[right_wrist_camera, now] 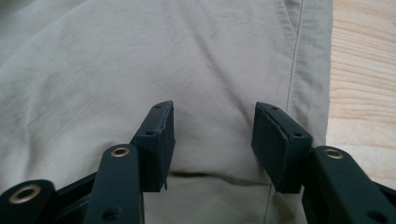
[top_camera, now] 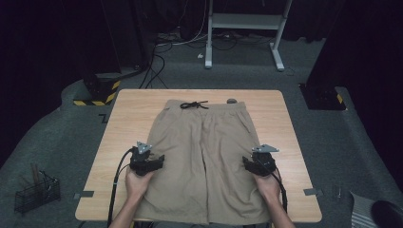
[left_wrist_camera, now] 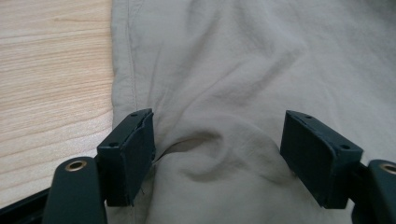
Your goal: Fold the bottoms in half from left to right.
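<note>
Between the parted jaws of the left gripper point(left_wrist_camera: 217, 158), a soft ridge of khaki cloth has bunched up near the outer side seam of the shorts point(left_wrist_camera: 243, 70); the jaws stand wide open and straddle the fabric without clamping it. The right gripper point(right_wrist_camera: 212, 144) is likewise open, its jaws set down on the cloth just inside the opposite side seam, with a shallow crease running across between them.

Farther out, the high view shows the left gripper point(top_camera: 146, 161) and the right gripper point(top_camera: 259, 162) each held in a hand at the outer edge of a leg, roughly midway between waistband and hem. The shorts point(top_camera: 202, 152) lie flat and spread on the wooden table point(top_camera: 128, 109), waistband away from the person and black drawstring point(top_camera: 194, 105) at the far end, hems reaching the near edge.

By the look of it, the work is at its start: the garment is smoothed out and not yet folded, and no grip is made. Closing on both side edges and the folding itself are left to do.
</note>
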Demonstrator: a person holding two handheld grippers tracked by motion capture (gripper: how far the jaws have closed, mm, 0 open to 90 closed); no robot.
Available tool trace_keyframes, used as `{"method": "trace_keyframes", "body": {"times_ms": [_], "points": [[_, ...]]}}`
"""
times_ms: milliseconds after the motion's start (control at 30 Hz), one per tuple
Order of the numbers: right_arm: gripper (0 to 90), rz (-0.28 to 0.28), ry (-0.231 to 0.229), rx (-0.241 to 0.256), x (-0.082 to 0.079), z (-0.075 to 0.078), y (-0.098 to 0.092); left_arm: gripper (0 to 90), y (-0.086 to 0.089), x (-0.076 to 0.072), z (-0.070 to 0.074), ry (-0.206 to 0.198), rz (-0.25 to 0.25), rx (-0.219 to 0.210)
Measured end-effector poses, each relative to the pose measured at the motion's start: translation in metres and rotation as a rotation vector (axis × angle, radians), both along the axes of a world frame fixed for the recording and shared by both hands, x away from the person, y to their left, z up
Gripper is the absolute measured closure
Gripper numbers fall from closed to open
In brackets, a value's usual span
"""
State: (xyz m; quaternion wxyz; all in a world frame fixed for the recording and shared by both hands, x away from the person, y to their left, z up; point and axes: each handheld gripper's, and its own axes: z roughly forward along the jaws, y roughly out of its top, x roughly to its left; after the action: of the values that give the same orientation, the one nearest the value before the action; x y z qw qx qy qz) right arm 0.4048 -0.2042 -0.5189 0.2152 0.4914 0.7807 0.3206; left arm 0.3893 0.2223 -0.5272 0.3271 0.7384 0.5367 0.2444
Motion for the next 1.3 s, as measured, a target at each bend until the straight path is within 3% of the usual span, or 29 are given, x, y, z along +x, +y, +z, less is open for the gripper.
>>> {"method": "trace_keyframes", "body": {"times_ms": [33,100,1067,1200,1300], "points": [[48.7,0.002,-0.031,0.012,-0.005,-0.003,-0.003,25.7,0.000,-0.001,0.000,-0.003,-0.005,0.004],[48.7,0.002,-0.039,0.014,-0.008,-0.004,-0.005,25.5,0.001,-0.001,0.000,0.000,-0.006,0.000],[48.7,0.015,-0.039,0.017,-0.038,-0.004,-0.023,26.4,0.013,-0.035,-0.001,-0.003,-0.023,-0.008],[48.7,0.008,-0.026,0.015,-0.041,-0.003,-0.023,26.4,0.015,-0.037,-0.001,-0.003,-0.030,-0.009],[46.1,-0.005,0.009,0.016,-0.038,0.004,-0.024,27.2,0.014,-0.034,0.004,0.026,-0.047,0.001]]}}
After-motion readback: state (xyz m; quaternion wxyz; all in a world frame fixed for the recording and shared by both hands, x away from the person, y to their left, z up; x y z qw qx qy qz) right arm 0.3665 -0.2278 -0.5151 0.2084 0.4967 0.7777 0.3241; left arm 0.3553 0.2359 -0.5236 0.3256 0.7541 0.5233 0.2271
